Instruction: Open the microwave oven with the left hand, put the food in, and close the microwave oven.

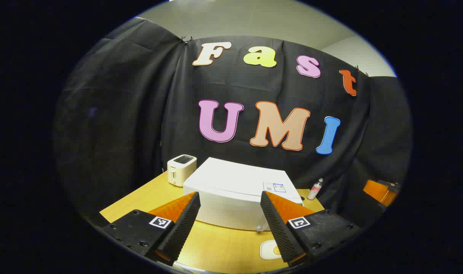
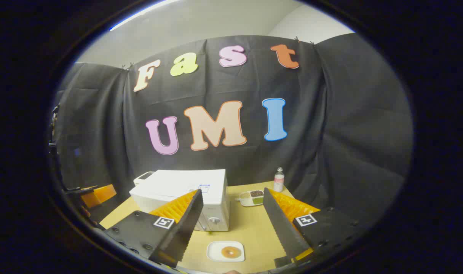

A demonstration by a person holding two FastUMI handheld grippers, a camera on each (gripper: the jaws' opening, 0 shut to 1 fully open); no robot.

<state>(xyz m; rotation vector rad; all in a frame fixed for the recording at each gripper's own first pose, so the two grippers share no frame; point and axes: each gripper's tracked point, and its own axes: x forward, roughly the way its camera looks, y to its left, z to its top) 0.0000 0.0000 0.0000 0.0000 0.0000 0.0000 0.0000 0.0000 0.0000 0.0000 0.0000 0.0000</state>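
Both tools hang wide open and hold nothing: the left tool low in the left gripper view, facing the shut microwave at centre. The right tool sits above the plate of food on the counter, bottom centre. Opening appears not yet begun; next the left tool must reach the door's edge.

The right gripper hung above a wooden table, its fingers spread wide and holding nothing. A closed white microwave stood at left. Before it lay a small white plate bearing a round brown pastry. A divided dish and a small bottle sat farther back.
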